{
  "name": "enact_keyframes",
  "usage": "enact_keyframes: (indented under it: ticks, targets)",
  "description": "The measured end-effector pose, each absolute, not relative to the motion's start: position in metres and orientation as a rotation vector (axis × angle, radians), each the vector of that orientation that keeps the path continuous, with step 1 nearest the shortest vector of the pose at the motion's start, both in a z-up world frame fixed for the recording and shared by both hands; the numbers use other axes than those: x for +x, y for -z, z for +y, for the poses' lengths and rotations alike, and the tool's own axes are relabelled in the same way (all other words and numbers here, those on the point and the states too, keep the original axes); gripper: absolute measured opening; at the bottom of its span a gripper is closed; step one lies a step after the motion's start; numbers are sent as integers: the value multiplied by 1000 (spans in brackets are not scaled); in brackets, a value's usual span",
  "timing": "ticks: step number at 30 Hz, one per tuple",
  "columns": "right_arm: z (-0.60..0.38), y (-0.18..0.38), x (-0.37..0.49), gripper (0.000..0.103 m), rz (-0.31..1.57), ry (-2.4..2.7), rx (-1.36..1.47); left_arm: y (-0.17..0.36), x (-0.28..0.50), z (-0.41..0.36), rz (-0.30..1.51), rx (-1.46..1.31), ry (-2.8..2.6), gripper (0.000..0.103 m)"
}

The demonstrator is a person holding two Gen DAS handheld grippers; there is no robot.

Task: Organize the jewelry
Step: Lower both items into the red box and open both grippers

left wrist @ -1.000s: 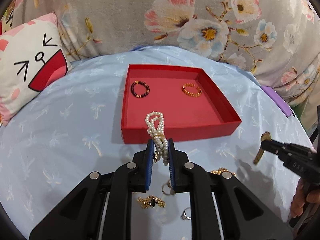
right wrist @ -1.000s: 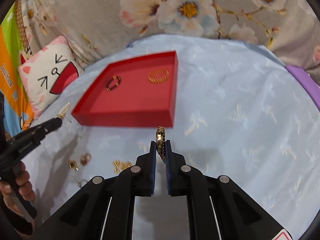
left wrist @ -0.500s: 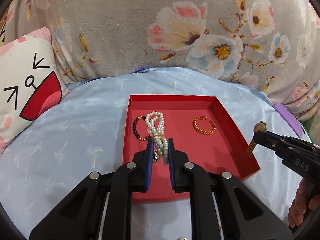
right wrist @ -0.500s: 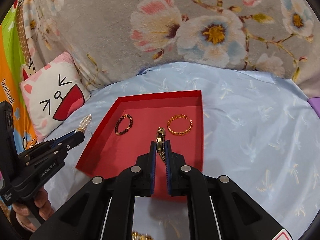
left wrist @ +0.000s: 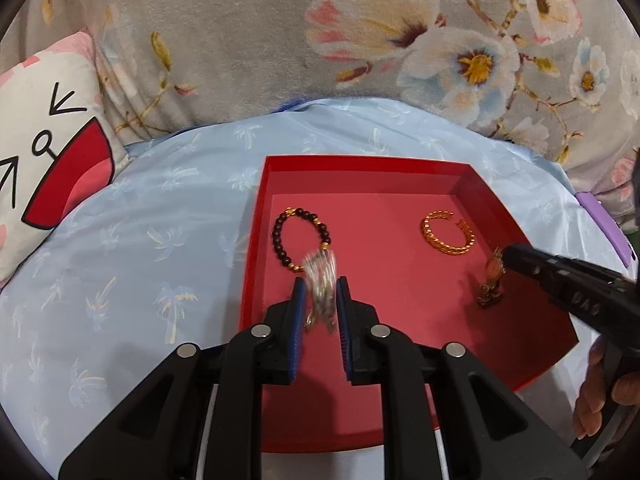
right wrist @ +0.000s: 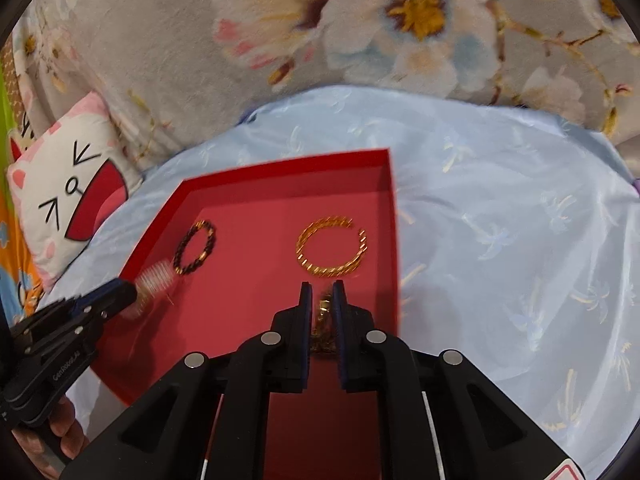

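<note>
A red tray point(left wrist: 516, 216) point(right wrist: 390, 184) lies on the light blue cloth. In it are a dark bead bracelet point(left wrist: 280, 240) point(right wrist: 196, 246) and a gold chain bracelet point(left wrist: 448, 232) point(right wrist: 332, 246). My left gripper point(left wrist: 320, 292) point(right wrist: 136, 284) is over the tray's left part. Its jaws have parted and the pearl bracelet point(left wrist: 320, 284) point(right wrist: 154, 278) is a blur between them, dropping. My right gripper point(right wrist: 320, 296) point(left wrist: 502, 258) is low over the tray's right part. Its jaws stand slightly apart with a gold piece point(right wrist: 324, 320) point(left wrist: 490, 286) between them, its lower end on the tray floor.
A cat-face cushion point(left wrist: 44, 152) point(right wrist: 72, 184) sits at the left. A floral blanket point(left wrist: 360, 40) rises behind the cloth. A purple object point(left wrist: 604, 224) lies at the right edge. The person's hands point(left wrist: 596, 392) point(right wrist: 60, 428) hold the grippers.
Both grippers have moved forward and lower over the tray. The left jaws have parted and the pearl bracelet is falling. The right jaws have loosened and the gold piece now reaches the tray floor.
</note>
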State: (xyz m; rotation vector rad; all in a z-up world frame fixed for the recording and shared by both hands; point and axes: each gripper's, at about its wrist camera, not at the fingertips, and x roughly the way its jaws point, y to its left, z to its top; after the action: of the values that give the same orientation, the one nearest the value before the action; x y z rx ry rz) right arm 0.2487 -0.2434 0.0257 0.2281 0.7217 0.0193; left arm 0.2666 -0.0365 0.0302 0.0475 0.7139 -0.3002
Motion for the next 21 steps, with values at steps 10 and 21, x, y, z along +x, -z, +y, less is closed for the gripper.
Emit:
enact_keyframes:
  ticks: [10, 21]
  targets:
    - [-245, -40, 215, 12, 679, -21, 211, -35, 260, -29, 690, 38, 268, 24]
    - [-222, -32, 164, 12, 718, -58, 193, -36, 223, -27, 703, 49, 269, 24]
